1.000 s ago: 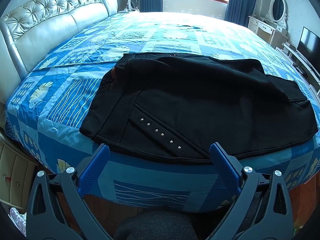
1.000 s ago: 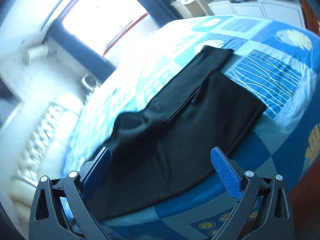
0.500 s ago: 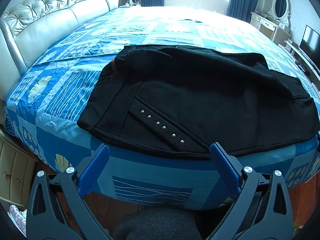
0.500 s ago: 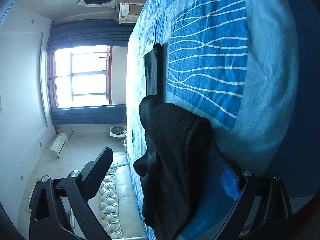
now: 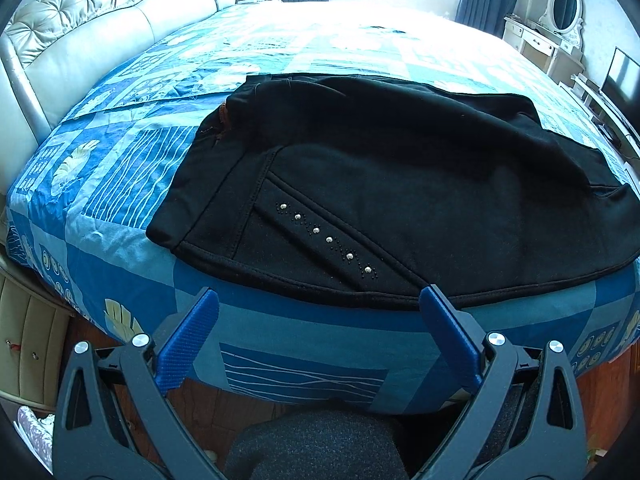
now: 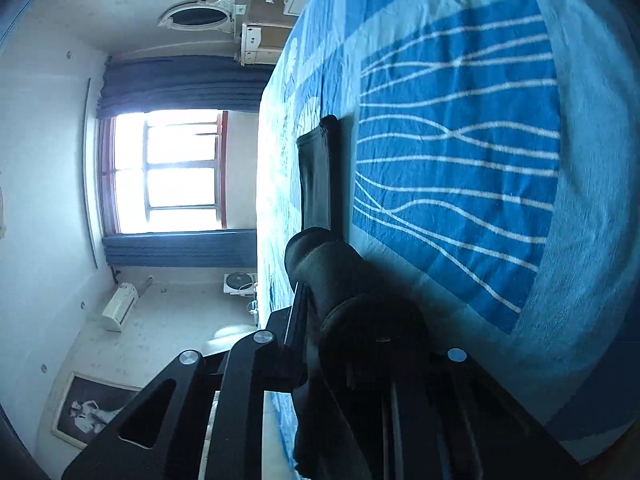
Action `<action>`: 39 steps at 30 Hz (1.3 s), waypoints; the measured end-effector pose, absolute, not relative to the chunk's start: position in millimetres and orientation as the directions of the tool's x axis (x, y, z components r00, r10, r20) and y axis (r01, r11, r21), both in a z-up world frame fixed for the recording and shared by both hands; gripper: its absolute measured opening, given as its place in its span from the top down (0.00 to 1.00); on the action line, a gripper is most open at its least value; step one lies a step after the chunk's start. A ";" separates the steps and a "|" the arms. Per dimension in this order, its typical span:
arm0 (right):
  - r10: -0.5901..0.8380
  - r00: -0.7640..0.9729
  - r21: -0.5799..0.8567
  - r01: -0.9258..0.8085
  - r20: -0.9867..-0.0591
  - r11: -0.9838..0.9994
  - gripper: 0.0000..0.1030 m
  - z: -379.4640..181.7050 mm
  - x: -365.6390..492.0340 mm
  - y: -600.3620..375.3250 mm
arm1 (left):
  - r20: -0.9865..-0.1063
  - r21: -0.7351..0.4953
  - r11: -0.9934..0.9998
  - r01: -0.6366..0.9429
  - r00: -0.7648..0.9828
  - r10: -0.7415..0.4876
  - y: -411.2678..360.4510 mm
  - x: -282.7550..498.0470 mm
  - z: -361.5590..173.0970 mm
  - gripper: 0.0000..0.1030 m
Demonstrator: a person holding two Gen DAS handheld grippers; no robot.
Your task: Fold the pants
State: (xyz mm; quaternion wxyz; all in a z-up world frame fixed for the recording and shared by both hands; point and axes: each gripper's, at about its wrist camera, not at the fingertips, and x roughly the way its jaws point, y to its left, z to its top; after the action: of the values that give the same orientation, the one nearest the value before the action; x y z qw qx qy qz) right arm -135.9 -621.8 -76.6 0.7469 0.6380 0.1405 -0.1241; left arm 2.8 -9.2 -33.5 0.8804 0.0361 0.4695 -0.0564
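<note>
Black pants lie across the near edge of the bed, one end pinched by the right tongs.

At the left, the left gripper point(image 5: 318, 308) hangs with its blue fingers spread wide and nothing between them, just short of the bed's edge. The black pants point(image 5: 400, 184) lie directly ahead of it on the blue patterned bedspread point(image 5: 112, 176), waistband to the left, their long axis running left to right. At the right, the right gripper point(image 6: 360, 344), rolled on its side, is clamped on a bunched fold of the leg end, so it is the nearer tool; the fold probably carries leftward, toward the waistband.
</note>
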 end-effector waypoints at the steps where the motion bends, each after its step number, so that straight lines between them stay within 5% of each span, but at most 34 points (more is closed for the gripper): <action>1: -0.028 0.915 0.886 0.396 -0.402 0.242 0.92 -61.7 -133.9 -619.5 | -0.833 0.010 0.991 0.135 0.549 -0.066 -9.9 2.8 -34.4 0.03; 5: -0.157 0.863 0.712 0.488 -0.480 0.504 0.93 -16.8 -139.8 -603.6 | -0.841 0.011 0.989 0.145 0.537 -0.069 -12.9 2.1 -37.7 0.03; 9: -0.068 0.856 0.768 0.491 -0.512 0.412 0.91 -47.5 -146.6 -616.6 | -0.836 0.012 0.989 0.149 0.545 -0.071 -13.9 1.1 -35.6 0.03; 11: -0.004 0.882 0.853 0.456 -0.471 0.255 0.83 -78.1 -158.9 -624.4 | -0.836 0.012 0.989 0.148 0.544 -0.071 -13.9 1.7 -35.4 0.03; 13: -0.027 0.911 0.906 0.413 -0.412 0.092 0.48 -99.4 -175.6 -632.6 | -0.839 0.012 0.990 0.144 0.540 -0.069 -13.2 2.7 -36.4 0.03; 17: -0.064 0.942 0.936 0.316 -0.328 -0.152 0.43 -132.6 -187.2 -647.8 | -0.842 0.009 0.990 0.137 0.535 -0.067 -12.0 3.7 -37.3 0.03; 21: -0.092 0.941 0.931 0.301 -0.325 -0.208 0.46 -139.3 -180.2 -663.0 | -0.845 0.012 0.991 0.135 0.532 -0.062 -11.7 4.5 -39.6 0.03; 23: -0.113 0.910 0.917 0.391 -0.398 -0.080 0.77 -119.0 -172.0 -674.6 | -0.848 0.010 0.991 0.135 0.526 -0.063 -11.5 4.7 -40.9 0.03; 25: -0.165 0.864 0.872 0.488 -0.476 0.045 0.90 -93.6 -167.6 -680.7 | -0.849 0.013 0.991 0.134 0.524 -0.060 -11.3 5.2 -42.1 0.03; 32: -0.282 0.787 0.724 0.616 -0.549 0.310 0.94 -61.2 -181.9 -685.7 | -0.847 0.016 0.991 0.132 0.528 -0.057 -9.4 7.3 -43.6 0.03; 39: -0.163 0.825 0.811 0.564 -0.542 0.155 0.91 -127.2 -218.6 -698.8 | -0.856 0.005 0.991 0.131 0.513 -0.063 -7.6 9.6 -47.3 0.03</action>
State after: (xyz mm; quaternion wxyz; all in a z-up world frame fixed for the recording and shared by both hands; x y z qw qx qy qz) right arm -218.6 -698.8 -127.2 0.7416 0.6020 0.1664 -0.2449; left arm 9.6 -7.6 -47.3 0.8690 0.0346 0.4904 -0.0559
